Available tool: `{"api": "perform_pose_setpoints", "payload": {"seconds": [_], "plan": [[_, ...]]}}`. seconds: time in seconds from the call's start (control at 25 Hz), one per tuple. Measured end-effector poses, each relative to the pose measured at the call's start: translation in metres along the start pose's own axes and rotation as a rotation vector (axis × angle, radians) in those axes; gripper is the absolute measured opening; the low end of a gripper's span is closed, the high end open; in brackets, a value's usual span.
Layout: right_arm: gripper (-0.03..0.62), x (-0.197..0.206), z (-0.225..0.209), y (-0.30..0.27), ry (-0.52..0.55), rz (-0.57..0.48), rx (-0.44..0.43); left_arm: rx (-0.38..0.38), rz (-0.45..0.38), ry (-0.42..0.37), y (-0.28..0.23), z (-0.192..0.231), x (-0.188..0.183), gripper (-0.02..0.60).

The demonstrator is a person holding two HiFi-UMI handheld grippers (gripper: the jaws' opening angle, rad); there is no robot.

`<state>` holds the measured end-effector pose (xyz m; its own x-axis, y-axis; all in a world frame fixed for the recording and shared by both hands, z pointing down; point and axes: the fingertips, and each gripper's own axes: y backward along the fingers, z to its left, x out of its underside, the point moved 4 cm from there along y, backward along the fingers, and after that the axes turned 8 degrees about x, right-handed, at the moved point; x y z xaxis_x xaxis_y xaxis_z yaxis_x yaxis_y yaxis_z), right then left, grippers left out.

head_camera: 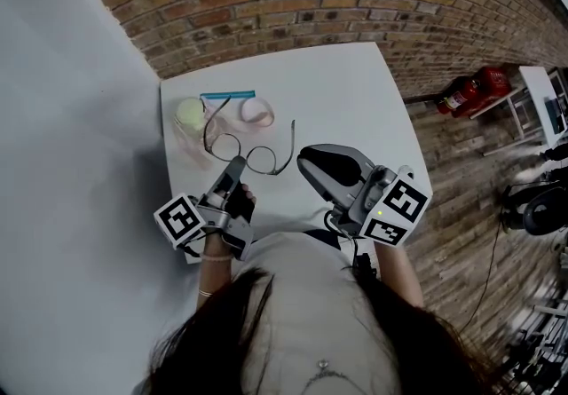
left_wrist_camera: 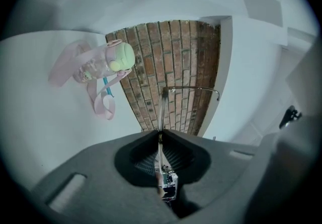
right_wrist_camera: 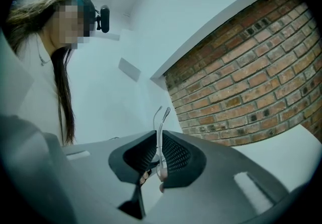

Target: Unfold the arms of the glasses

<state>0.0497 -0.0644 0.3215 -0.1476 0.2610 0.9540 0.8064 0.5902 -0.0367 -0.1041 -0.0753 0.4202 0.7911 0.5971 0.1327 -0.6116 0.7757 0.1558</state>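
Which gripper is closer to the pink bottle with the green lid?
Left. The left gripper, shut on the thin wire glasses, sits near the pink green-lidded bottle; the right gripper holds the glasses' other side, farther off.

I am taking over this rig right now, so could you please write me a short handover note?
Left gripper: fingers shut on the glasses at the frame.
Right gripper: fingers shut on one arm of them.
The glasses are held between both, near the white table's front edge.
Done: in the head view both arms appear swung out.
Left: confirm they are fully open, then probably release.
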Motion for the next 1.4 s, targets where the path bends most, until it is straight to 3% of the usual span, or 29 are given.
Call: {"api": "perform_pose_setpoints", "payload": {"seconds": [0.68, 1.0, 1.4], "plan": [[0.006, 0.027, -0.039, 0.010, 0.049, 0.078, 0.209, 0.029, 0.029, 0.051, -0.002, 0.002, 0.006, 0.021], [0.006, 0.053, -0.057, 0.014, 0.077, 0.181, 0.333, 0.032, 0.037, 0.068, -0.004, 0.003, 0.008, 0.021], [0.005, 0.063, -0.059, 0.013, 0.072, 0.232, 0.358, 0.040, 0.056, 0.084, -0.005, 0.003, 0.012, 0.021]]}}
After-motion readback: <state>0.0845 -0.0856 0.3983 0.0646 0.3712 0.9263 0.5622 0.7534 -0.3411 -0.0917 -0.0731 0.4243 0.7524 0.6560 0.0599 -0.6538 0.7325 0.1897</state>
